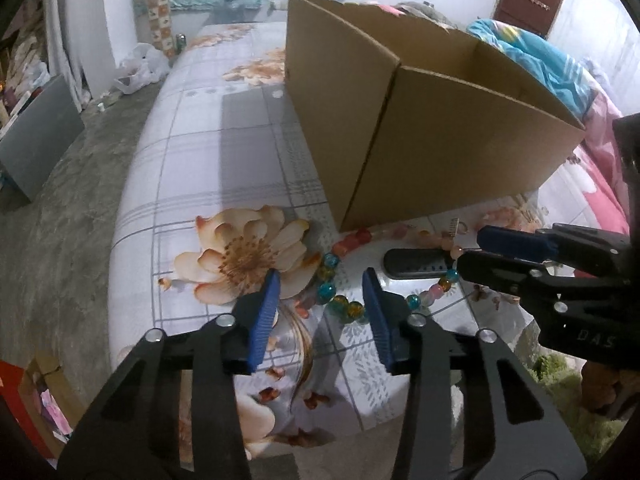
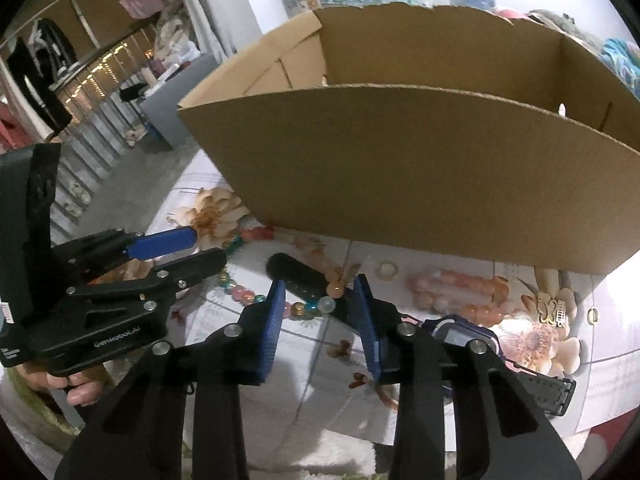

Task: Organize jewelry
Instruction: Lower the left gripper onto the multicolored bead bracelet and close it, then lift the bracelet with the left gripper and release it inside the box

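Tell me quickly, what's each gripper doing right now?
Left gripper: jaws open, beaded bracelet between them, not clamped.
Right gripper: jaws open over the bracelet too.

One cardboard box (image 2: 400, 168), two grippers, two bead strands sitting on the flowered cloth.

Showing one multicoloured bead necklace (image 1: 340, 304), one pink bead bracelet (image 2: 452, 288), one watch (image 2: 460, 336), one small ring (image 2: 387, 270).

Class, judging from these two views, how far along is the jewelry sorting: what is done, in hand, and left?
Done: nothing evident; no jewelry shows in the visible part of the box. In hand: the left claw and right claw each straddle the bead necklace, grip unconfirmed. Left: necklace, pink bracelet, ring and watch lie on the table.
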Available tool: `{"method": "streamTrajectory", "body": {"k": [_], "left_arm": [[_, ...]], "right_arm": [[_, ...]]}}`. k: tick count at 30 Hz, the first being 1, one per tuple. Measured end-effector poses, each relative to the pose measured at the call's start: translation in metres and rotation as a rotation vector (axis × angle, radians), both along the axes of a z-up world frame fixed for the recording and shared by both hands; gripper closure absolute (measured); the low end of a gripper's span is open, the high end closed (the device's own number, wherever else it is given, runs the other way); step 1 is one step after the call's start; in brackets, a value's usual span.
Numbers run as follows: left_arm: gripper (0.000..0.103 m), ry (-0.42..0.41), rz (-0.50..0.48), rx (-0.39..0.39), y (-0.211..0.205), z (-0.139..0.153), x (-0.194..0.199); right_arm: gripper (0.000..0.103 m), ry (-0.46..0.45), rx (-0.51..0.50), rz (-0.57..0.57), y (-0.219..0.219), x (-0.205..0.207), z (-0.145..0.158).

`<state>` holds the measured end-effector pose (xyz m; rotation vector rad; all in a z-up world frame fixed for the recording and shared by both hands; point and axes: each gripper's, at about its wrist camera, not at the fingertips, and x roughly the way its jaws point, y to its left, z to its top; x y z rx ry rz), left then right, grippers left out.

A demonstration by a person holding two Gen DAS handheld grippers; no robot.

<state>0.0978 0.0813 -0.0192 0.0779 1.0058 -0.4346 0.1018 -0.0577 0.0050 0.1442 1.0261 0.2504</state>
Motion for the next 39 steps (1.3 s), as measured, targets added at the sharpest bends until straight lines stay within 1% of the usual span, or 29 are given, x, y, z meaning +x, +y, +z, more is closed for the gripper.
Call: {"method": "streamTrajectory", "body": {"k": [1,3,5,8,10,14,16,18,21,25,28,31,32,36,39], "left_arm": [[0.071,0.006,-0.004,0.005,-0.001,-0.001,0.001],[0.075,0.018,-0.012,0.003,-0.002,-0.003,0.004],[0.075,0.027,-0.021,0.002,-0.005,-0.005,0.006],[0.075,0.017,-0.028,0.021,-0.008,-0.007,0.007],[0.079,0.014,-0.029,0.033,-0.01,-0.007,0.009],[0.085,-0.004,-0.03,0.067,-0.015,-0.008,0.01],[0.093,-0.018,-0.032,0.082,-0.017,-0.008,0.008],[0.094,-0.028,-0.038,0.094,-0.02,-0.008,0.007],[0.094,-0.044,-0.041,0.094,-0.022,-0.006,0.004],[0.094,-0.076,-0.042,0.061,-0.02,0.006,-0.004],[0.094,-0.092,-0.045,0.02,-0.018,0.019,-0.012],[0.094,-0.109,-0.052,0.001,-0.018,0.03,-0.019],[0.094,-0.115,-0.053,-0.005,-0.019,0.034,-0.021],[0.094,-0.121,-0.061,-0.072,-0.016,0.055,-0.028],[0.094,-0.146,-0.074,-0.131,-0.012,0.084,-0.032]], "right_arm": [[0.069,0.005,-0.003,-0.003,0.0,0.001,-0.001],[0.069,0.017,-0.006,-0.006,0.002,0.003,-0.004],[0.069,0.025,-0.013,-0.011,0.003,0.005,-0.006],[0.07,0.033,-0.015,-0.011,0.006,0.01,-0.01],[0.072,0.038,-0.018,-0.011,0.009,0.013,-0.012],[0.078,0.042,-0.026,-0.017,0.011,0.015,-0.012],[0.081,0.044,-0.029,-0.021,0.011,0.015,-0.012],[0.088,0.042,-0.025,-0.026,0.009,0.014,-0.012],[0.093,0.045,0.016,-0.029,0.006,0.013,-0.012],[0.093,0.032,0.034,-0.027,0.005,0.009,-0.009],[0.093,0.011,0.048,-0.021,0.005,0.004,-0.002],[0.093,-0.017,0.06,-0.011,0.004,-0.001,0.006],[0.093,-0.028,0.062,-0.005,0.006,-0.002,0.011],[0.093,-0.084,0.063,0.014,0.004,-0.011,0.035],[0.093,-0.141,0.086,0.023,-0.007,-0.017,0.061]]}}
